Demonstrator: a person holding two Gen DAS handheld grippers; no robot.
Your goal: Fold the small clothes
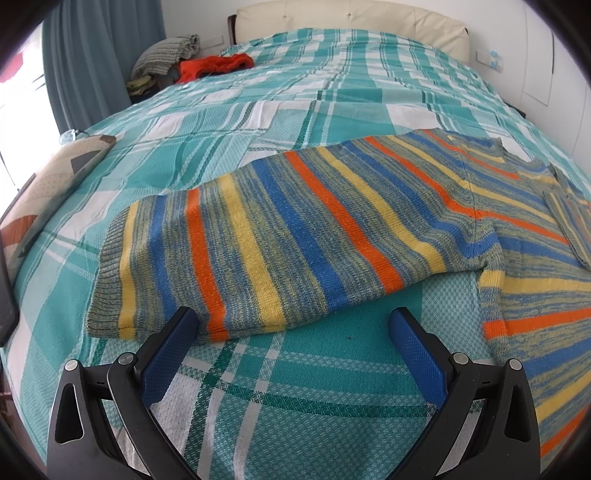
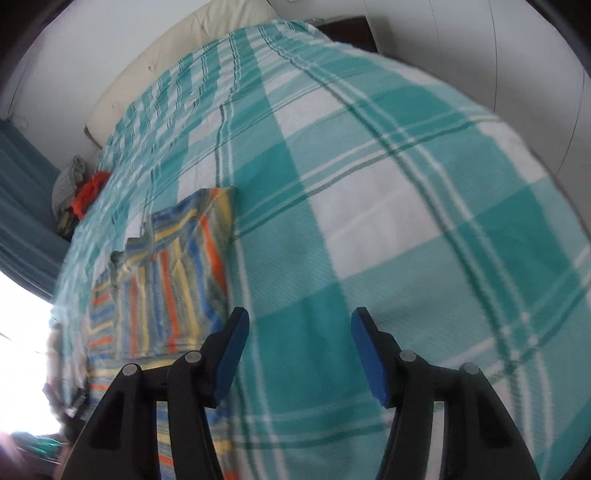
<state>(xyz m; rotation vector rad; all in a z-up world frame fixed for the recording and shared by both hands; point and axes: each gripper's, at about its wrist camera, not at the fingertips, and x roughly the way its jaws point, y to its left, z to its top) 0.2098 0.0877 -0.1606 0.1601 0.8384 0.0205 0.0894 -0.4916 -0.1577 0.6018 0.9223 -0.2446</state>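
Note:
A striped knit sweater point(image 1: 295, 229) in blue, orange, yellow and grey lies flat on the teal plaid bedspread point(image 1: 258, 369). One sleeve stretches left, its ribbed cuff point(image 1: 107, 266) at the far left. My left gripper point(image 1: 293, 325) is open and empty, just in front of the sleeve's near edge, its left finger point(image 1: 170, 350) close to the fabric. In the right wrist view the sweater point(image 2: 173, 280) lies to the left. My right gripper point(image 2: 299, 321) is open and empty above bare bedspread point(image 2: 369, 206), right of the sweater. This view is blurred.
A pile of clothes with a red garment point(image 1: 214, 66) sits at the bed's far left corner. A cream headboard point(image 1: 351, 22) backs the bed. A patterned cushion point(image 1: 55, 184) lies at the left edge. Blue curtains point(image 1: 92, 55) hang at left.

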